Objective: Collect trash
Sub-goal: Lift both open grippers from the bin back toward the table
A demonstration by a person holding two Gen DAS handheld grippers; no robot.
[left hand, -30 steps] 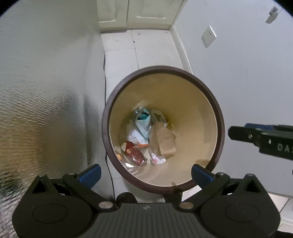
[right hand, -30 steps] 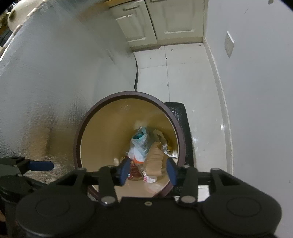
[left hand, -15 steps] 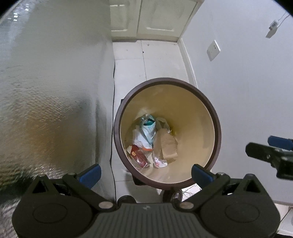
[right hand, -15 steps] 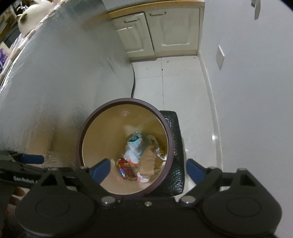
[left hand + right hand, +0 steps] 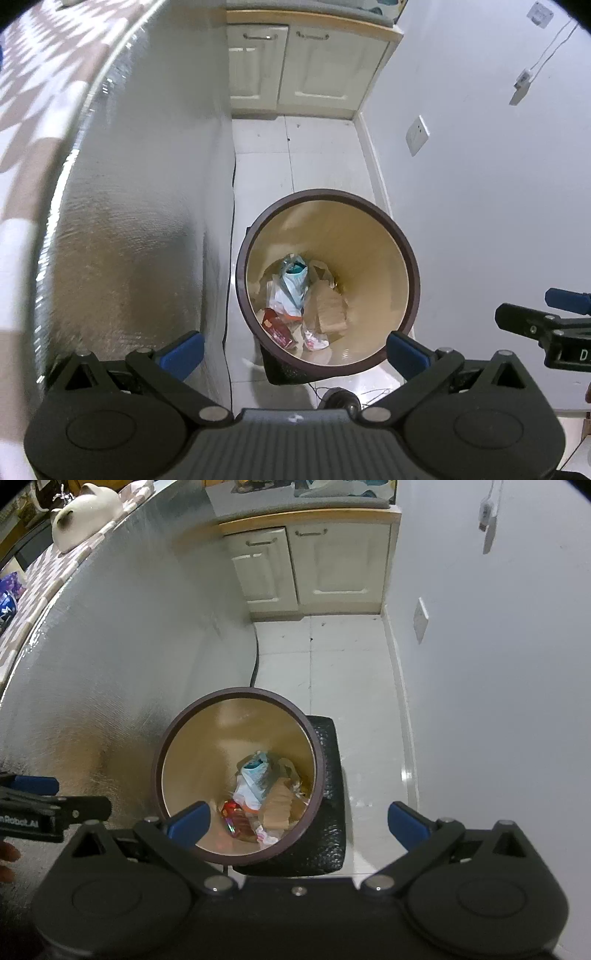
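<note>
Left gripper (image 5: pixel 295 350) hangs over the trash bin (image 5: pixel 406 243) with its 2 blue pads spread wide, nothing between them. Down in the bin: a red packet (image 5: pixel 277 329), a brown paper bag (image 5: pixel 330 308), a white-and-teal wrapper (image 5: pixel 291 284). Right gripper (image 5: pixel 546 314) pokes in at the right edge.

Cream cabinet (image 5: pixel 310 568) at the far wall, white wall socket (image 5: pixel 417 135), cat-shaped ornament (image 5: pixel 86 513) on the checkered counter (image 5: pixel 44 576)

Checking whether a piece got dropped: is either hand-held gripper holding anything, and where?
Nothing is held: left hand-held gripper and right hand-held gripper are both open, empty.
</note>
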